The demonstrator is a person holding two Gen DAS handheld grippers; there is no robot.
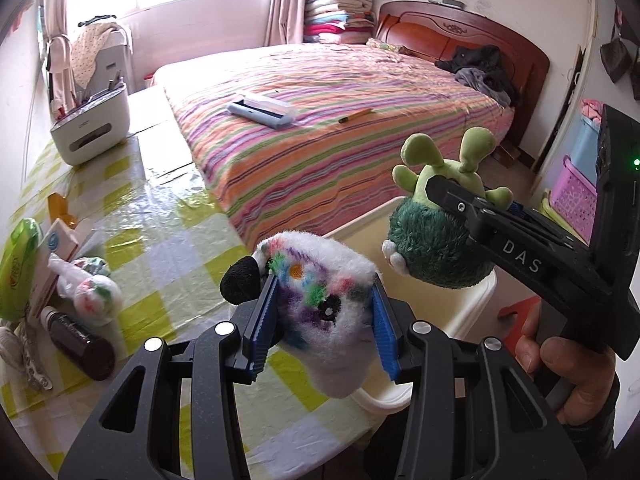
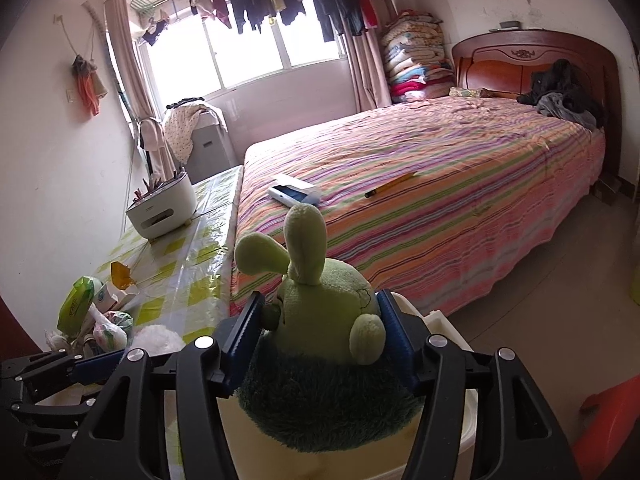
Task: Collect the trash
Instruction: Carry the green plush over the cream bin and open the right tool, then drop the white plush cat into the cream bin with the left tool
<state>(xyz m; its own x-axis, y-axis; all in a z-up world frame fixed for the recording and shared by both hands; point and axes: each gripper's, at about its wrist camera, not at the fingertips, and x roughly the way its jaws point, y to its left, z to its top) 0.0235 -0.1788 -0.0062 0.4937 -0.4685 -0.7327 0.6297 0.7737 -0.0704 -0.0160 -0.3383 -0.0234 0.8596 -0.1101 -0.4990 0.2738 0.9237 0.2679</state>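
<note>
My left gripper [image 1: 320,332] is shut on a white plush toy [image 1: 320,292] with coloured spots and a black ear, held above the table edge. To its right, my right gripper [image 1: 460,200] grips a green plush toy [image 1: 436,248] with long ears, just over a cream plastic bin [image 1: 468,308]. In the right wrist view the green plush toy [image 2: 316,312] sits between the blue pads of the right gripper [image 2: 320,336], with the bin [image 2: 444,320] underneath. The left gripper's fingers [image 2: 96,362] and a bit of white plush [image 2: 156,336] show at lower left.
On the checked tablecloth [image 1: 160,240] lie a knotted plastic bag [image 1: 92,292], a dark bottle [image 1: 80,340], a green wipes pack [image 1: 18,268], a small box [image 1: 60,248] and a white organiser [image 1: 94,128]. A striped bed [image 1: 340,152] holds a pencil case [image 1: 262,110]. A red stool [image 2: 608,420] stands right.
</note>
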